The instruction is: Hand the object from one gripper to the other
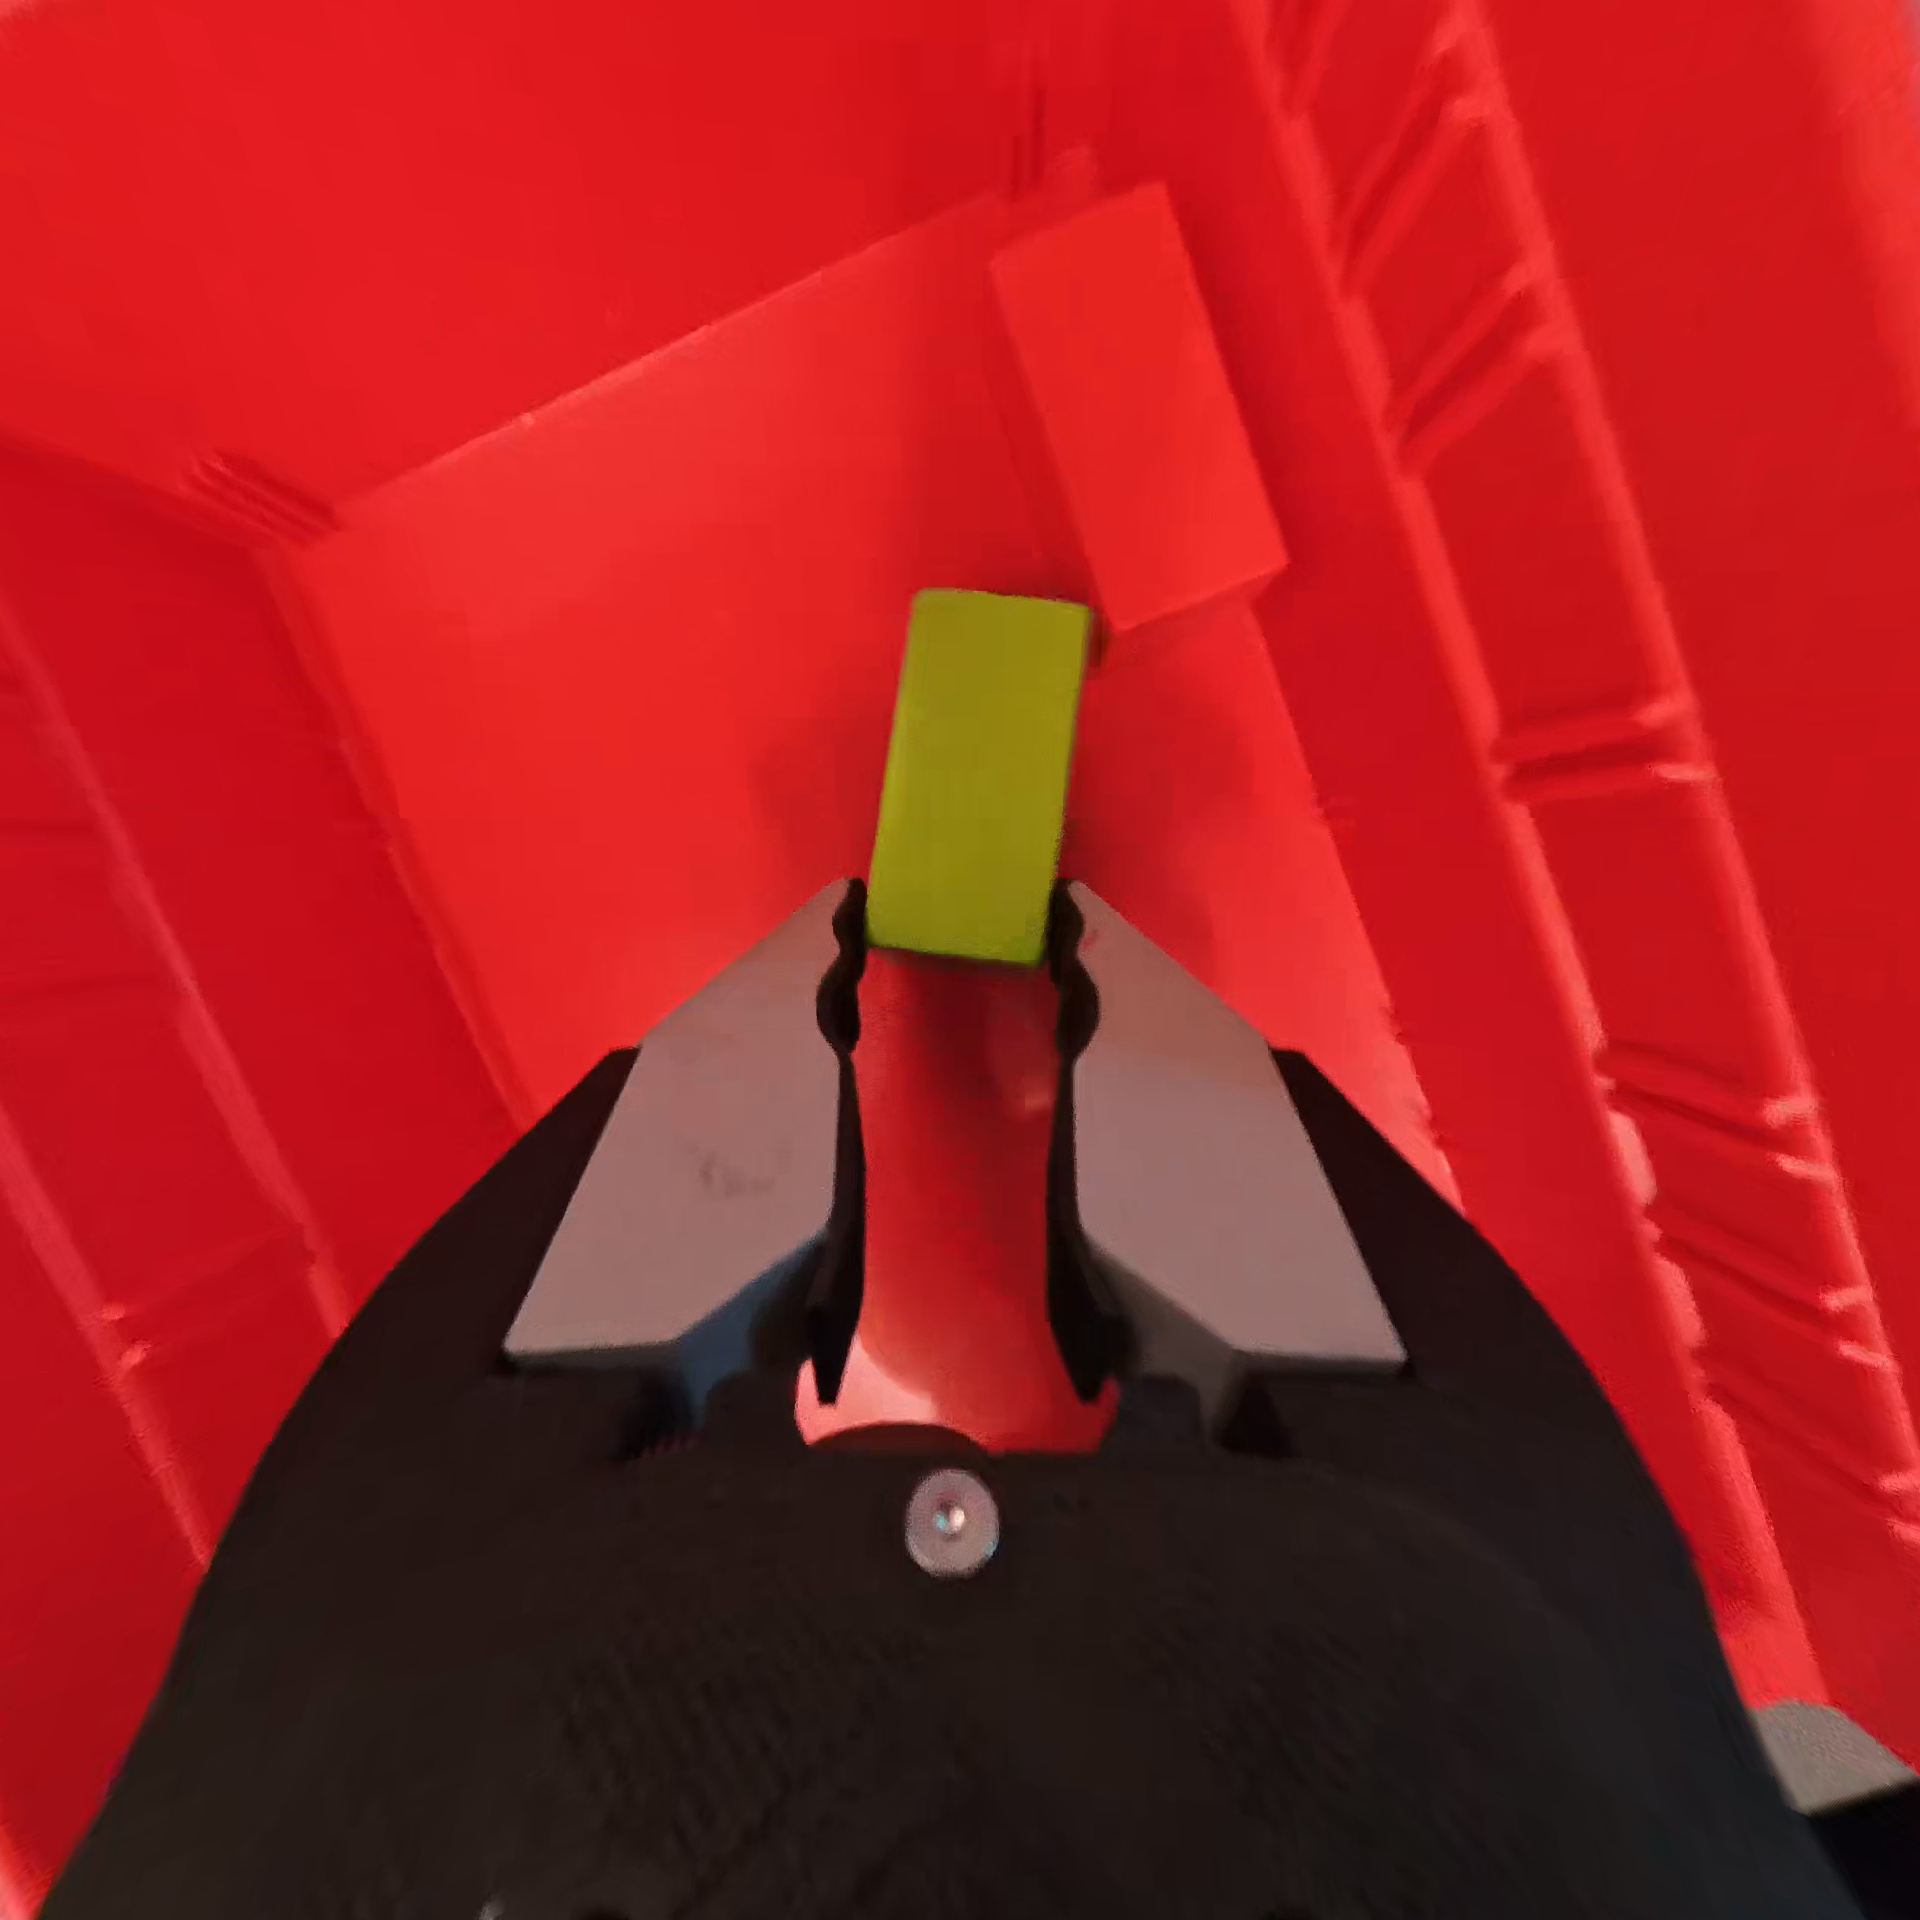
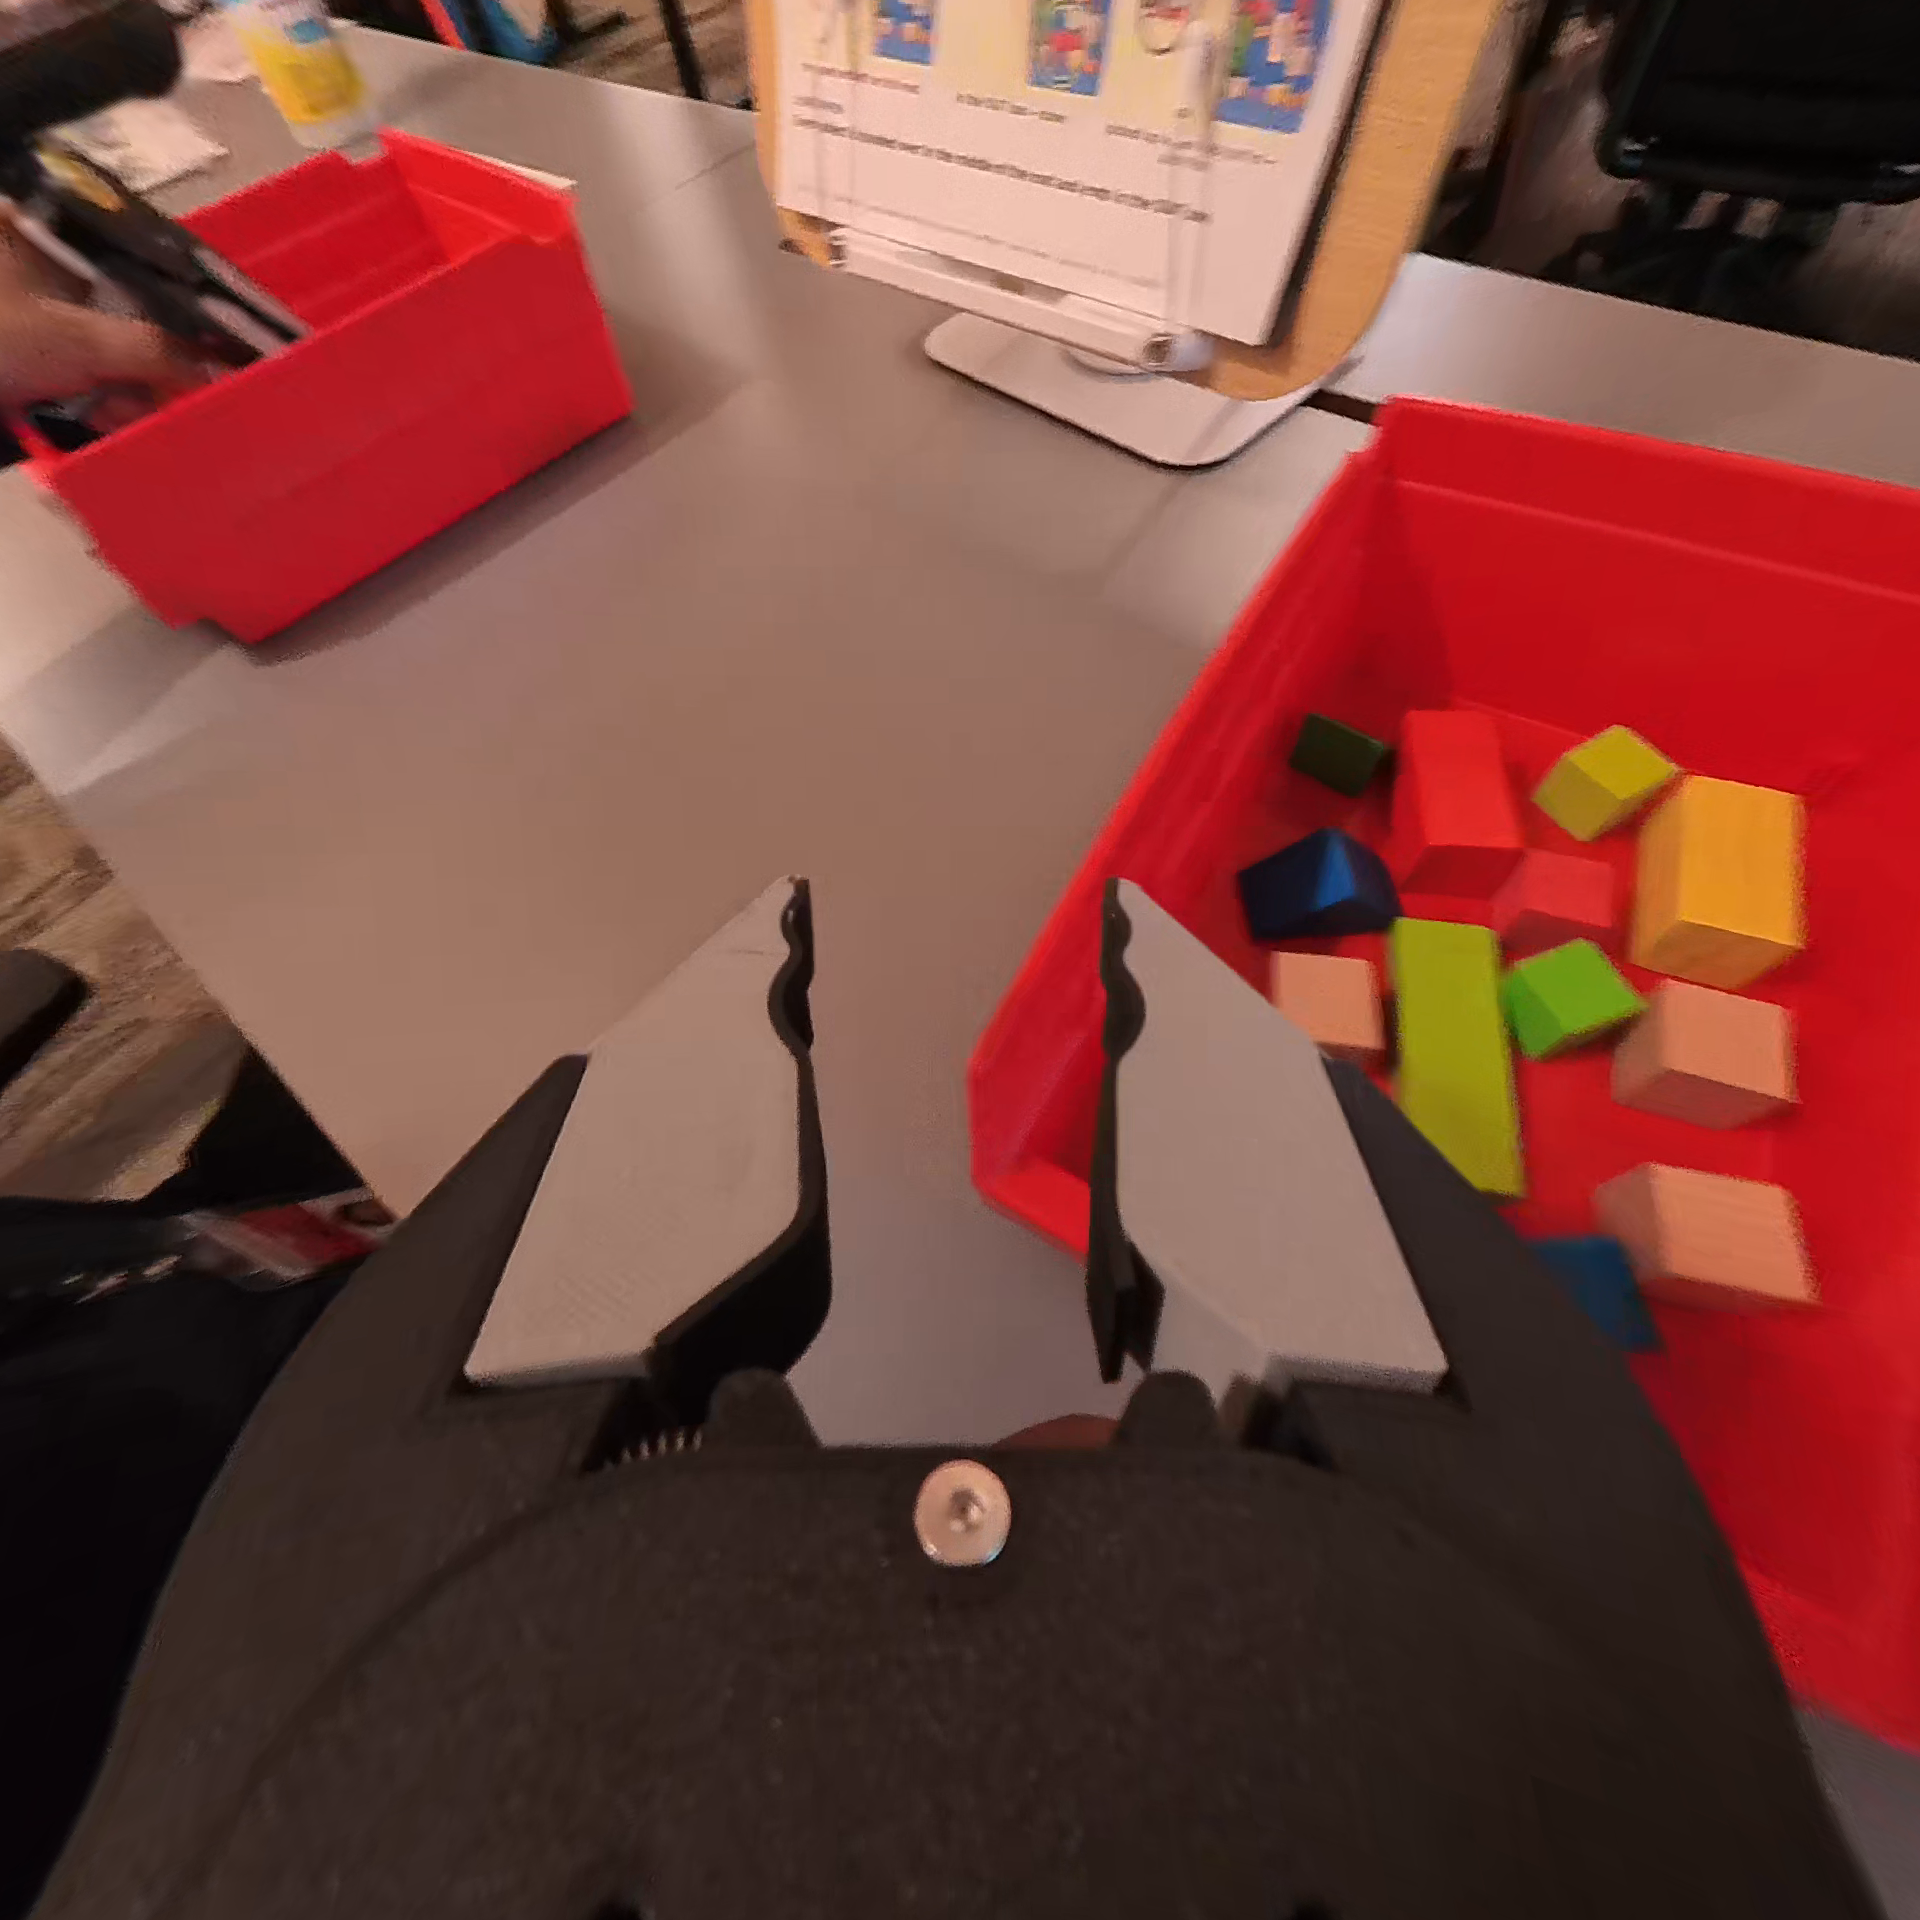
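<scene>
The right bin (image 2: 1507,582) on the grey table (image 2: 727,644) holds a jumble of coloured blocks (image 2: 1455,1039). The left bin (image 1: 623,623) holds a red block (image 1: 1132,405) and the yellow-green block (image 1: 977,769). The left gripper (image 1: 956,914) reaches into this bin, narrowly parted, both pads pressed on the yellow-green block's near end; its long axis points away along the fingers. The right gripper (image 2: 956,914) hangs wide open over the table, holding nothing.

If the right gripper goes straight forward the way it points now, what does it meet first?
Probably the bare grey table: the open, empty right gripper points down at it, with the red bin just beside. Depth is unclear.
</scene>
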A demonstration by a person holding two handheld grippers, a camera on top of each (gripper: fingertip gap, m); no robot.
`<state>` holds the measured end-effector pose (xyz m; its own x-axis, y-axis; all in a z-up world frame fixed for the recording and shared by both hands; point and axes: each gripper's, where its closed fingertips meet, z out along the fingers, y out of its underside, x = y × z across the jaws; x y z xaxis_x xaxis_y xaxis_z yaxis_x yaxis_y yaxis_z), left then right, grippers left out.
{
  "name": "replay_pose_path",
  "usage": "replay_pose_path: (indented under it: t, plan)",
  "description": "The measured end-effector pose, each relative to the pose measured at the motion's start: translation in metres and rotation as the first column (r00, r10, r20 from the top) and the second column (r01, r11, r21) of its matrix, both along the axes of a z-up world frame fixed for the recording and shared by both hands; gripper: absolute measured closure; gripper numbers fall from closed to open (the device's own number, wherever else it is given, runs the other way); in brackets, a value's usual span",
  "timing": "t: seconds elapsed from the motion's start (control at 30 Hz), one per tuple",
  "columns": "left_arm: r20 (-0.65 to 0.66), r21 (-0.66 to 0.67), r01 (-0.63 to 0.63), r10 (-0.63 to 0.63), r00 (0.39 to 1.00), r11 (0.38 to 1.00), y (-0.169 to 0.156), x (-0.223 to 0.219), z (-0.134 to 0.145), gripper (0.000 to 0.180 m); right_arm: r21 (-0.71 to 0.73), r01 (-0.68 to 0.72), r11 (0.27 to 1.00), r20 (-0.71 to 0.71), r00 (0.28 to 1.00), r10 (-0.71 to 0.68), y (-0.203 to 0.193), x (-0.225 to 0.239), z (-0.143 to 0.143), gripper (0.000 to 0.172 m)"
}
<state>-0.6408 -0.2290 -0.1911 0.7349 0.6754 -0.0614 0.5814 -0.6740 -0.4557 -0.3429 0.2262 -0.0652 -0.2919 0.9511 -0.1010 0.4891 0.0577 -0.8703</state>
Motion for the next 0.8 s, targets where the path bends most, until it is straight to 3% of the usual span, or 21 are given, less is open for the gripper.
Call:
replay_pose_path:
  t: [0.23, 0.43, 0.57, 0.67, 0.8]
  plan:
    - [-0.186, 0.273, 0.049, 0.002, 0.983, 0.961, 0.015, 0.018, 0.053, 0.150, -0.083, -0.304, 0.949, 0.092, 0.946, 0.312, -0.092, -0.010, -0.027, 0.116]
    - [-0.150, 0.192, 0.000, 0.029, 0.988, 0.981, -0.011, 0.022, 0.030, 0.150, -0.055, -0.453, 0.890, 0.109, 0.883, 0.456, -0.154, -0.025, -0.038, 0.116]
    - [-0.254, 0.151, 0.012, 0.027, 0.967, 0.988, -0.019, 0.020, 0.044, 0.150, -0.092, -0.490, 0.867, 0.089, 0.863, 0.497, -0.171, -0.028, -0.033, 0.117]
    - [-0.436, 0.107, 0.110, -0.053, 0.898, 0.988, -0.007, 0.030, 0.073, 0.150, -0.157, -0.511, 0.845, 0.088, 0.845, 0.528, -0.185, -0.032, -0.031, 0.116]
    - [-0.665, -0.012, 0.268, -0.208, 0.717, 0.963, 0.035, 0.075, 0.113, 0.150, -0.237, -0.524, 0.818, 0.087, 0.827, 0.555, -0.204, -0.044, -0.030, 0.111]
